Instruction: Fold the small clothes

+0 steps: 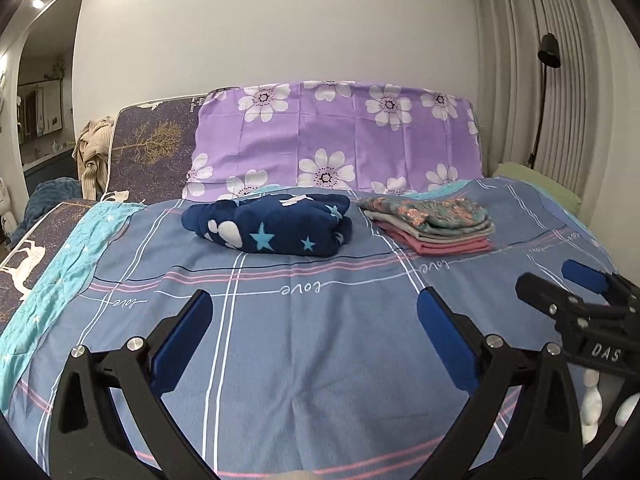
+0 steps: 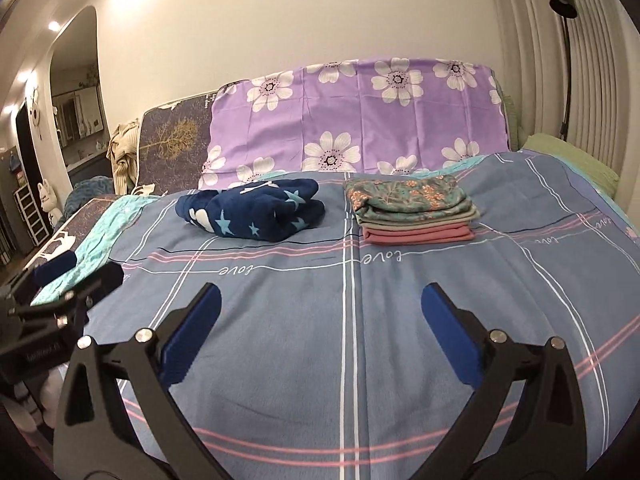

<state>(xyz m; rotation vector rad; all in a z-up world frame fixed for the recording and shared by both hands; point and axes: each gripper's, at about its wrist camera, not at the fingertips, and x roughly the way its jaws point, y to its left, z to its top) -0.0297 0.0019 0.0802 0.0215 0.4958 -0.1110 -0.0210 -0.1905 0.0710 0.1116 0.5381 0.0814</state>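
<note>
Both jaws stood wide apart and held nothing. From the left wrist view, the left gripper (image 1: 316,344) hung over the near half of the bed (image 1: 300,360); the navy star garment (image 1: 268,224) lay bundled toward the far edge, its long axis along that edge, just left of the folded stack (image 1: 430,222). From the right wrist view, the right gripper (image 2: 320,344) faced the same pair. Judging from this, a careless pull on the loose navy bundle could drag the sheet and topple the neat stack beside it.
</note>
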